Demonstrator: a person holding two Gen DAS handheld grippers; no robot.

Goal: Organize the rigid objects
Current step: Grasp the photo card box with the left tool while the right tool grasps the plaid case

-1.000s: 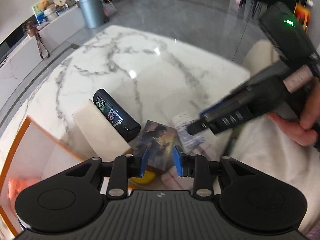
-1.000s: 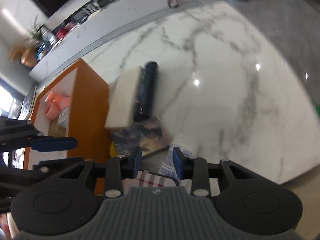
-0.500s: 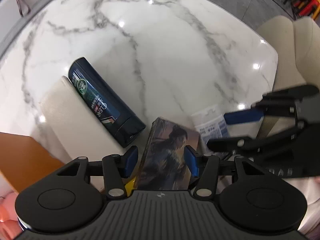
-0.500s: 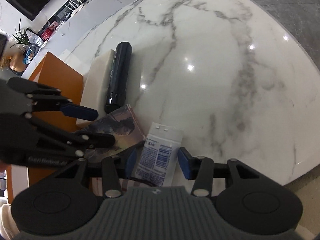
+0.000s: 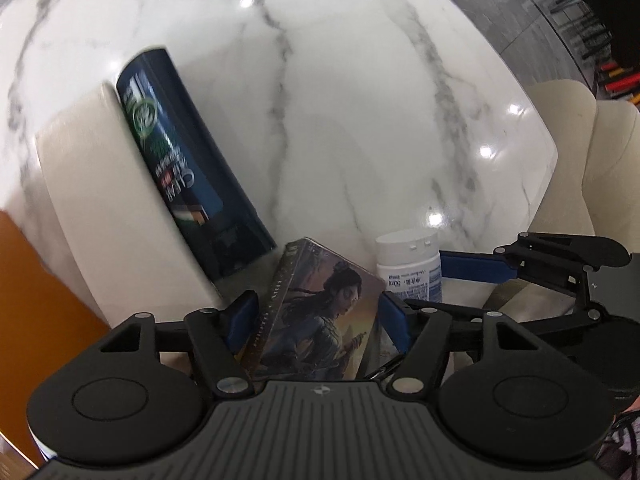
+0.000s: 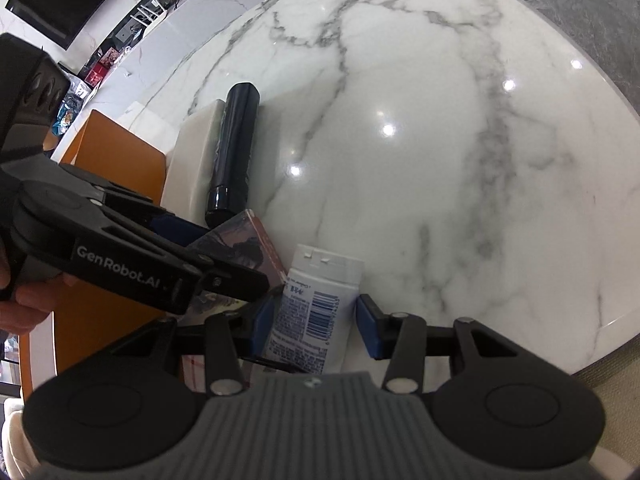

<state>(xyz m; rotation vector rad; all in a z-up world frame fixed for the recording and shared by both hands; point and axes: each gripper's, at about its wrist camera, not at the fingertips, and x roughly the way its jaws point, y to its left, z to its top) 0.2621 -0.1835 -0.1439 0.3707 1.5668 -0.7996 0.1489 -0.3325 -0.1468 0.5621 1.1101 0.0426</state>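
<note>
A box with a painted figure (image 5: 320, 312) lies on the marble table (image 5: 360, 100) between the blue pads of my left gripper (image 5: 319, 316). Its jaws are opening and a thin gap shows on both sides of the box. Just right of it stands a small white bottle (image 6: 316, 304) with a barcode label. My right gripper (image 6: 315, 318) straddles it, pads close beside it but not pressing. In the right wrist view the left gripper (image 6: 232, 256) crosses in from the left over the box (image 6: 240, 244). The left wrist view shows the bottle (image 5: 410, 258) with the right gripper (image 5: 424, 286) around it.
A dark shampoo bottle (image 5: 188, 168) lies against a cream block (image 5: 100, 208). An orange bin (image 5: 36, 300) stands to the left of them. A beige chair (image 5: 580, 152) sits beyond the table's right edge. A hand (image 6: 24, 304) holds the left gripper.
The left gripper came down and tipped steeply over the picture box, and its jaws spread around it. The right gripper sank over the white bottle with wider jaws.
</note>
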